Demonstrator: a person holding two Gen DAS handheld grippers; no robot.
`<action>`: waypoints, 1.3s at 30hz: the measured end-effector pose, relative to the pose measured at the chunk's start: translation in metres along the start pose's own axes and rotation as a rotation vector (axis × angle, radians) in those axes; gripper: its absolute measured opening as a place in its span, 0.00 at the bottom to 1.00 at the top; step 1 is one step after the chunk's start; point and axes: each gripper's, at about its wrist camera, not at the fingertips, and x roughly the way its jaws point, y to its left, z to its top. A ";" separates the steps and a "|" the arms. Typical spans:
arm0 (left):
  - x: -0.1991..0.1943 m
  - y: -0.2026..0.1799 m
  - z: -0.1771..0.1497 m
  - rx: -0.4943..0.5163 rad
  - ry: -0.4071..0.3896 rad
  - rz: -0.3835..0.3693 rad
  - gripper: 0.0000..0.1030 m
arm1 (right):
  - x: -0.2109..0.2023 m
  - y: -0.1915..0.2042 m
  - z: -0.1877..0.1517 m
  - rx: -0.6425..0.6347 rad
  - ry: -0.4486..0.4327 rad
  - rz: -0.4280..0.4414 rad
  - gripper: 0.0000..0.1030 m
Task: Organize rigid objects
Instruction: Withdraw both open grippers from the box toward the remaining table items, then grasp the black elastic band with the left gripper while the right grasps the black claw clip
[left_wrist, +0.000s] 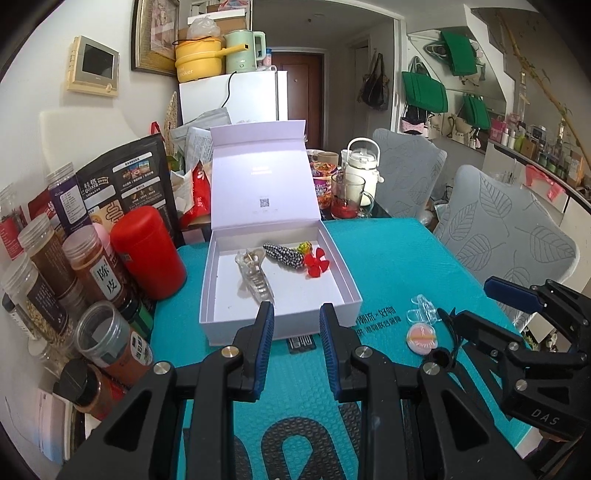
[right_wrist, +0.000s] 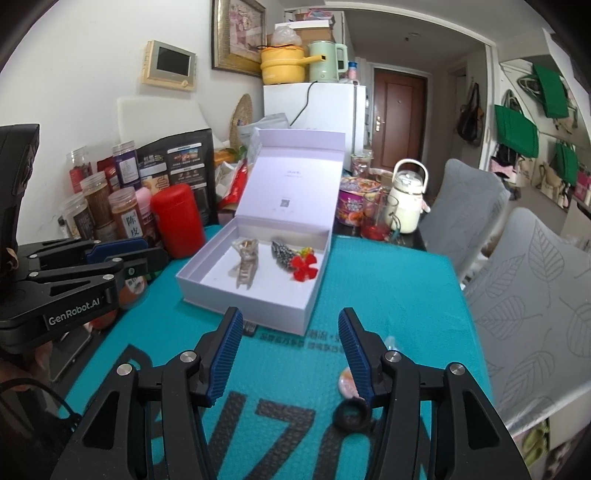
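While the right gripper (right_wrist: 290, 354) is spreading its empty jaws over the pink round clip (right_wrist: 347, 382) and black ring (right_wrist: 352, 415) near the mat's (left_wrist: 388, 251) right edge, the left gripper (left_wrist: 297, 349), jaws together and empty, is crowding the white box (left_wrist: 280, 325), risking a nudge.

Left wrist view sits low over the teal-covered bench (left_wrist: 388, 258), tilted downward, peering out along its own fingers (left_wrist: 264, 332) straight at the open white box (left_wrist: 280, 317), close in. Right wrist view looks from further right, same downward tilt, past its fingers (right_wrist: 225, 350), catching the box (right_wrist: 243, 310) at an angle. Both share the box, the red canister (left_wrist: 147, 251) (right_wrist: 177, 221), the jars and the far doorway. Each camera catches the other gripper at its frame edge.
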 end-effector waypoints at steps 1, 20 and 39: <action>0.000 -0.001 -0.002 0.001 0.003 0.000 0.34 | -0.003 -0.002 -0.003 0.006 0.000 -0.004 0.53; 0.019 -0.037 -0.036 0.060 0.088 -0.058 0.96 | -0.023 -0.044 -0.058 0.128 0.048 -0.091 0.55; 0.065 -0.096 -0.069 0.142 0.221 -0.222 0.96 | -0.013 -0.087 -0.117 0.249 0.138 -0.152 0.55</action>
